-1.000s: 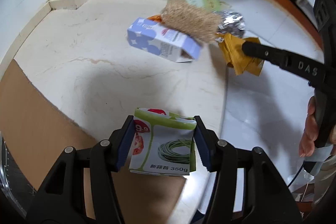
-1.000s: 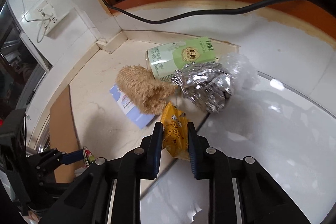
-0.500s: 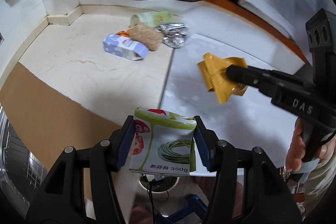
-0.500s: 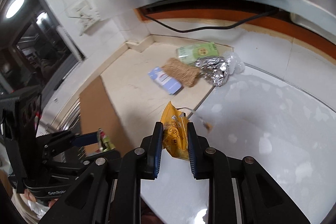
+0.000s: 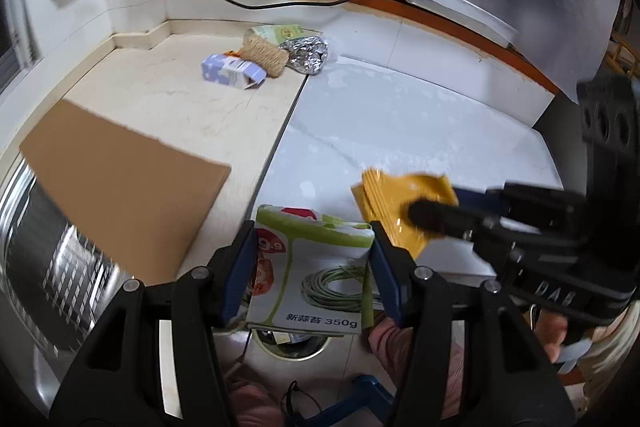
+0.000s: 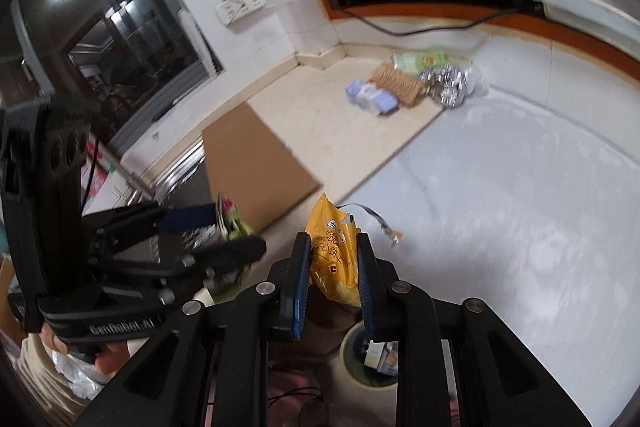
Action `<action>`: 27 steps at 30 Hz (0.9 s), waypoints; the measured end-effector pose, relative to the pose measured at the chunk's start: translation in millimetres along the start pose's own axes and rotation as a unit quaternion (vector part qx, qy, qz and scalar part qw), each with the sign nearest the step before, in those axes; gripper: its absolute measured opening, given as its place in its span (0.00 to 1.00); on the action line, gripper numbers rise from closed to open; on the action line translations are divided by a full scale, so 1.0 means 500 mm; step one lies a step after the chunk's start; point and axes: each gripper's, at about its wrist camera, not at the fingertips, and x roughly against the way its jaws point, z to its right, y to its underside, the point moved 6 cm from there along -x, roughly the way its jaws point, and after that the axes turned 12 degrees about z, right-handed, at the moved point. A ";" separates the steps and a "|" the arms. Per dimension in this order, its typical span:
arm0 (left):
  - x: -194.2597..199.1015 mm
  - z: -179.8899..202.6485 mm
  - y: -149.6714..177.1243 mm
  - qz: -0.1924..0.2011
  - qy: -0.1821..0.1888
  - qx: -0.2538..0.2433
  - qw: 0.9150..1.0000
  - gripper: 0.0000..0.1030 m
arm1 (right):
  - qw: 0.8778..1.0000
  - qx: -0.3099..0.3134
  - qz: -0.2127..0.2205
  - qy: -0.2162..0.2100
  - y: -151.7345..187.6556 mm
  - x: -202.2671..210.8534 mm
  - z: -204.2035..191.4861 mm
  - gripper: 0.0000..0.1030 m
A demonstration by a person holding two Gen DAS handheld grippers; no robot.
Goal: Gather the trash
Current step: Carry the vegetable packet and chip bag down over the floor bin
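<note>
my left gripper (image 5: 312, 267) clamps the green packet (image 5: 316, 279), my right gripper (image 6: 332, 267) the yellow wrapper (image 6: 330, 251). the bin (image 6: 352, 355) waits at 6 o'clock; i should centre both above it before releasing.

Both grippers (image 5: 312, 267) (image 6: 332, 275) carried packets back from trash pile (image 5: 268, 61), over bin (image 6: 370, 359).

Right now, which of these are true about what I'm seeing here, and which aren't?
1. The left gripper holds a green-and-white packet. True.
2. The right gripper is empty. False: it clamps a yellow snack bag.
3. A foil ball lies on the counter. True.
4. The blue carton is in the bin. False: it lies on the counter beside the twine roll.
</note>
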 end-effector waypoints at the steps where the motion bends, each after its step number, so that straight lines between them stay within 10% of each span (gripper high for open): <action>1: 0.005 0.000 0.014 0.003 -0.001 0.004 1.000 0.50 | 1.000 0.002 -0.002 0.000 0.030 0.009 -0.006 0.21; 12: 0.007 0.009 0.236 0.019 -0.035 0.008 0.999 0.50 | 0.999 0.043 -0.008 0.029 0.312 0.012 -0.025 0.21; 27: -0.222 -0.011 0.584 -0.069 -0.030 0.037 0.996 0.51 | 0.990 0.100 -0.079 0.061 0.641 -0.132 0.036 0.21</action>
